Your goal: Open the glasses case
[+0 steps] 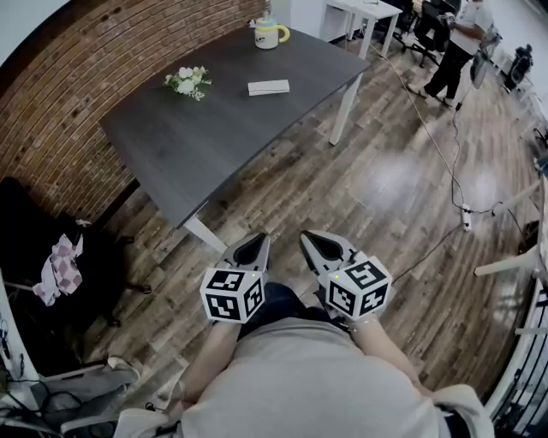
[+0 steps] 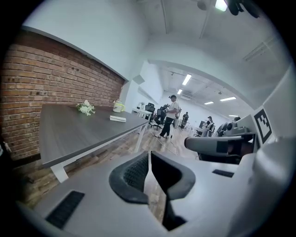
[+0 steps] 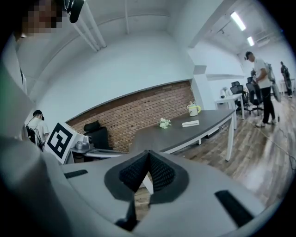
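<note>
two grippers, side by side, low over the wood floor point(image 1: 377, 188), just short of the near corner of one dark table point(image 1: 197, 145). left gripper point(image 1: 254, 243) clenched, jaws tip to tip in its own view, nothing between them. right gripper point(image 1: 313, 240) likewise clamped together and empty, ribbed pads meeting at the tip. one marker cube point(image 1: 233, 295) on each, two in all.

on the dark table, three things. one glasses case point(image 1: 269, 86), white, lying flat toward the far right edge. one small bunch of flowers point(image 1: 187, 82) to its left, apart from it. one mug point(image 1: 269, 33), white and yellow, at the far end. glasses case well apart from both grippers, touched by neither.

along the left, one brick wall point(image 1: 77, 103). beneath it, one black chair point(image 1: 34, 257) with one checked cloth point(image 1: 58, 267) draped on it. at the far right of the head view, one standing person point(image 1: 458, 47) near one white table point(image 1: 364, 10).
</note>
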A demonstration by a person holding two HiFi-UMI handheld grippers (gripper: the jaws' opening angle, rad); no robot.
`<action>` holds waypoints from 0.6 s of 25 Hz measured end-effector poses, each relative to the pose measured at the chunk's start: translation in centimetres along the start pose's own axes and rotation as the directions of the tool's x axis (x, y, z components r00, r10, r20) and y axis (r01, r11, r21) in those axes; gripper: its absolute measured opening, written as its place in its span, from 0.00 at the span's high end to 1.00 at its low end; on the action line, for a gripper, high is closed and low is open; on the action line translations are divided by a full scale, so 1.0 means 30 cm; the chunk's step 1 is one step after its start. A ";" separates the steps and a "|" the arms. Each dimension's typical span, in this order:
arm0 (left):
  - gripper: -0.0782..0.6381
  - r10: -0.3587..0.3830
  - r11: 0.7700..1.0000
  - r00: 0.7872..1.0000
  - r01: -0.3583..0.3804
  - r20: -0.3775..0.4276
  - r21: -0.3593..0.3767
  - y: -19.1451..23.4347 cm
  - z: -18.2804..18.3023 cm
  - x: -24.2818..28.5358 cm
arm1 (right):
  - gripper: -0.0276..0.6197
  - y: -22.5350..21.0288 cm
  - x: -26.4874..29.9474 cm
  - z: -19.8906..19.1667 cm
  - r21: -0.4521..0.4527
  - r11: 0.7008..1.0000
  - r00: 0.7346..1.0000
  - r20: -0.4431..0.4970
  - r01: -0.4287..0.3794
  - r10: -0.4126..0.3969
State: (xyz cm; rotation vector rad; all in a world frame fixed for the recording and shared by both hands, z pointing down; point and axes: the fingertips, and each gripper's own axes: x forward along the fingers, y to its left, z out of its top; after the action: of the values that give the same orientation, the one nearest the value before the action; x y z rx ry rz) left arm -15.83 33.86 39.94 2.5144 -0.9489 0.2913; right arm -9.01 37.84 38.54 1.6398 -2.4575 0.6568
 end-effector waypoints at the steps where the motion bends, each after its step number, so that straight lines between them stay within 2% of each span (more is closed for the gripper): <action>1: 0.84 -0.001 1.000 1.000 0.001 0.003 0.000 -0.002 0.003 -0.001 | 0.95 0.001 -0.002 0.000 -0.001 1.000 1.000 0.000 0.000 0.000; 6: 0.84 -0.006 1.000 1.000 0.006 0.001 -0.003 -0.017 -0.001 0.000 | 0.95 -0.017 -0.007 0.006 0.036 0.999 1.000 0.019 0.002 -0.002; 11: 0.84 -0.013 1.000 1.000 0.013 -0.008 -0.006 -0.030 -0.014 0.000 | 0.95 -0.003 -0.011 -0.008 0.063 0.997 0.999 0.025 -0.034 0.032; 15: 0.84 0.000 1.000 1.000 -0.001 -0.022 -0.012 -0.020 -0.030 0.012 | 0.95 -0.021 -0.007 -0.014 0.054 0.998 1.000 0.014 -0.024 0.024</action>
State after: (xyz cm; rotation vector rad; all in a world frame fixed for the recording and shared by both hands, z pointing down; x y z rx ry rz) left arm -15.20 34.49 40.67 2.4947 -0.9401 0.3118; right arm -8.43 37.99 39.02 1.6415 -2.4938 0.7242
